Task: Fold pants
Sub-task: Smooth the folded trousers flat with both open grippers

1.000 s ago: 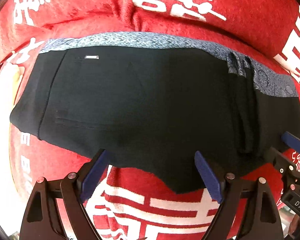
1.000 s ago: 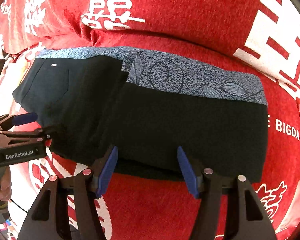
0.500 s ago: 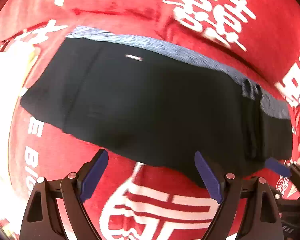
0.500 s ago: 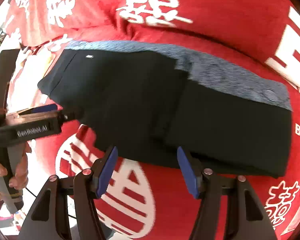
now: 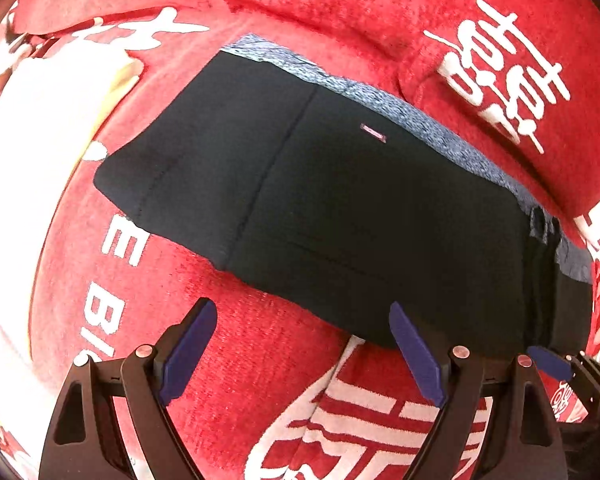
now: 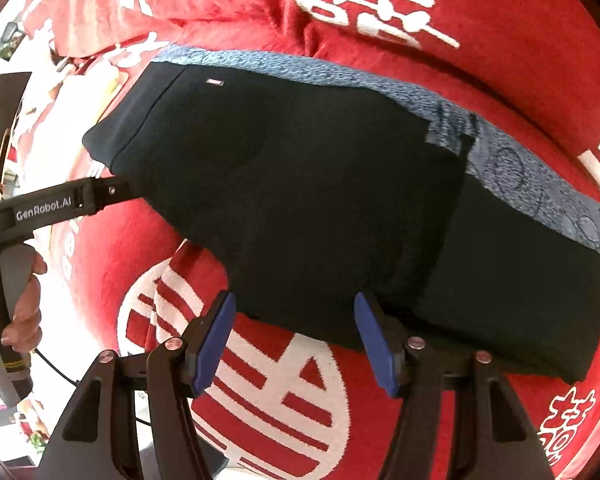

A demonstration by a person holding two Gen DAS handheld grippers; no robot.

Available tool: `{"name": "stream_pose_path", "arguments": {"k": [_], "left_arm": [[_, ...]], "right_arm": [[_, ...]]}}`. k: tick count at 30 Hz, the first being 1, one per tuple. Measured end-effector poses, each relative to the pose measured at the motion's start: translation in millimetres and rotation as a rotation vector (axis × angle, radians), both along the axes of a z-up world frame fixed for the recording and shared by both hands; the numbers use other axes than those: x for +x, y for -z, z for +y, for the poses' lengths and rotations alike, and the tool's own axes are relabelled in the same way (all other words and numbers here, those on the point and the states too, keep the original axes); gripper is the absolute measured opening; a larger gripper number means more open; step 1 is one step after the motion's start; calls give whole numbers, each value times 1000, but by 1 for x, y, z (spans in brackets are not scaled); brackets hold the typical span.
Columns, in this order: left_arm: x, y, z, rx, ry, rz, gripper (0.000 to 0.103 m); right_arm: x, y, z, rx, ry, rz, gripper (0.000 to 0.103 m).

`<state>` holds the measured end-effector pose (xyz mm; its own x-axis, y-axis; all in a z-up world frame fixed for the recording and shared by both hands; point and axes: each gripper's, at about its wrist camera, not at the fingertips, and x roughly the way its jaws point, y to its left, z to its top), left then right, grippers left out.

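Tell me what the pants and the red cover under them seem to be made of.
The pants: dark, matte woven or knit fabric, smooth with stitched seams; the blue-grey band looks like printed cloth, leaf and circle patterns visible. The red cover: plush, towel-like pile, judging by its fuzzy nap, with white characters apparently woven in.

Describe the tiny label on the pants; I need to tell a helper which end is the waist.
On the red blanket lie the folded black pants, edged along the far side by a blue-grey patterned band. Just below that band, near the left end in the right wrist view, sits a small pale rectangular tag. It is the only light mark on the black cloth.
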<state>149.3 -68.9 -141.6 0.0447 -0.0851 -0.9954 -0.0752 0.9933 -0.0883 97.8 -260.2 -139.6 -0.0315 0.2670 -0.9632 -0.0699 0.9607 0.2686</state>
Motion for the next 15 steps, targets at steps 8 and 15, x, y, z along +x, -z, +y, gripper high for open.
{"name": "stream_pose_path", "arguments": {"k": [8,15], "left_arm": [[-3,-3,15,-14,-40,-5,89],[-2,-3,32,-32,-76,-11,89]], "right_arm": [[8,-3,17,16,-23,1,66],[14,-2,25,28,-27,7,66]]}}
